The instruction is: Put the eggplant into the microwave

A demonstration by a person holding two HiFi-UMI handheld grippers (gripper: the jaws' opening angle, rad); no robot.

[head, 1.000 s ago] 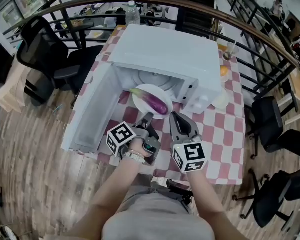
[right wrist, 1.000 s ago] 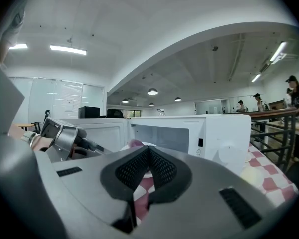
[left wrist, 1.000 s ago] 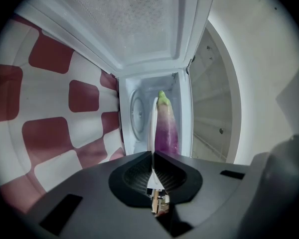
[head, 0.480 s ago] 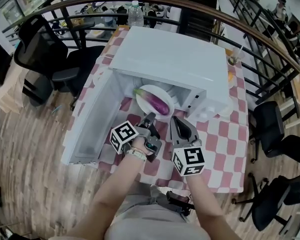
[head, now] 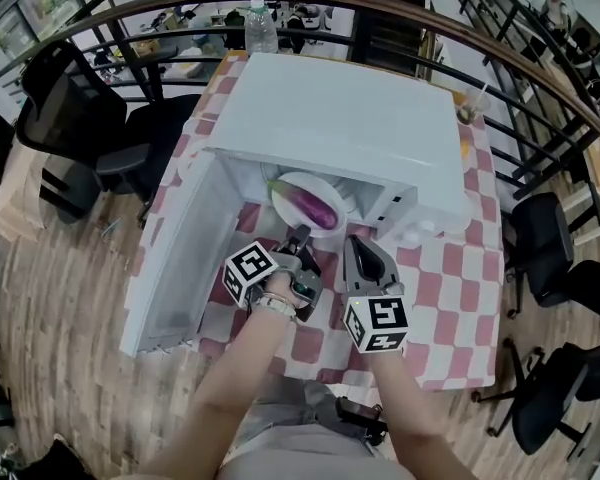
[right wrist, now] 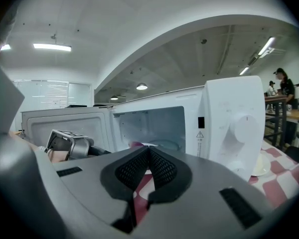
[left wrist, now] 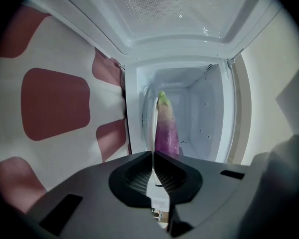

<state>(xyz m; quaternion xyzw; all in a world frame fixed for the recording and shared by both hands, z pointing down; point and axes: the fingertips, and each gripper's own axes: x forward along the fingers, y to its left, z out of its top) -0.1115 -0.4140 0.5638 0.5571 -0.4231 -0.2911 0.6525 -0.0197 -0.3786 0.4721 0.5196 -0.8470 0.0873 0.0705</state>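
Observation:
The white microwave stands on the checked table with its door swung wide to the left. A purple eggplant lies on a white plate that sits half inside the cavity. My left gripper is shut on the plate's near rim, which shows as a thin white edge running into the jaws. Just to its right, my right gripper is shut with nothing in it, in front of the microwave's opening.
The red-and-white checked cloth covers the table. A water bottle stands behind the microwave and a cup at its right rear. A curved railing and black office chairs ring the table.
The plate with the eggplant has gone further under the microwave's top, into the cavity. Both grippers have moved forward and lower with it.

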